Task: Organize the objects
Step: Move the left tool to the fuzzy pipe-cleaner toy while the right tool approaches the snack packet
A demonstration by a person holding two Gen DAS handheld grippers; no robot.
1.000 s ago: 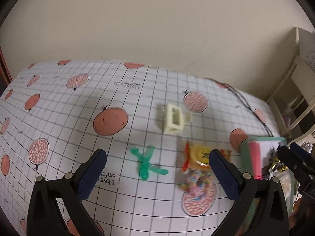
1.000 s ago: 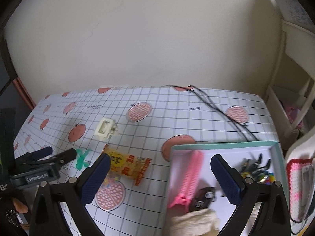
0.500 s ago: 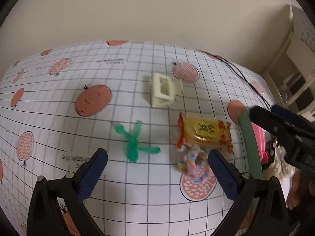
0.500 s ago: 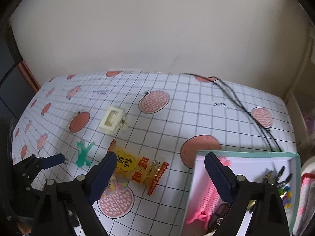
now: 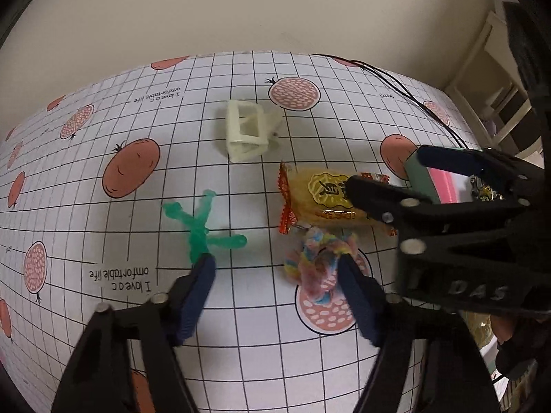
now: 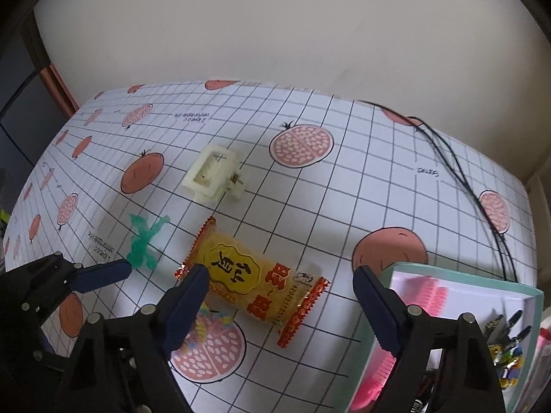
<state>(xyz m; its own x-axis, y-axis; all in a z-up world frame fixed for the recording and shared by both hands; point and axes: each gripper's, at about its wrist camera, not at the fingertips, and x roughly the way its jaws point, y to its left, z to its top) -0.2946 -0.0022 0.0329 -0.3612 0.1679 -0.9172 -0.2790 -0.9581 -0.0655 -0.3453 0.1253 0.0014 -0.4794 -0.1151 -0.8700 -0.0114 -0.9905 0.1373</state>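
Both pairs of jaws had just been closing but stood unclenched, gripping nothing. The left gripper [image 5: 275, 268] had sunk toward the table [image 5: 103, 158], its fingers bracketing a pastel fuzzy scrunchie [image 5: 318, 265]. The right gripper [image 6: 280, 284] had dropped over the yellow snack packet [image 6: 253, 284], which lay slanted mid-table beside the mint tray [image 6: 458, 280], a green figure [image 6: 143, 241] further left.

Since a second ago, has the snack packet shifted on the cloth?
No. The snack packet lies in the same place beside the cream clip and green toy; only the cameras moved.
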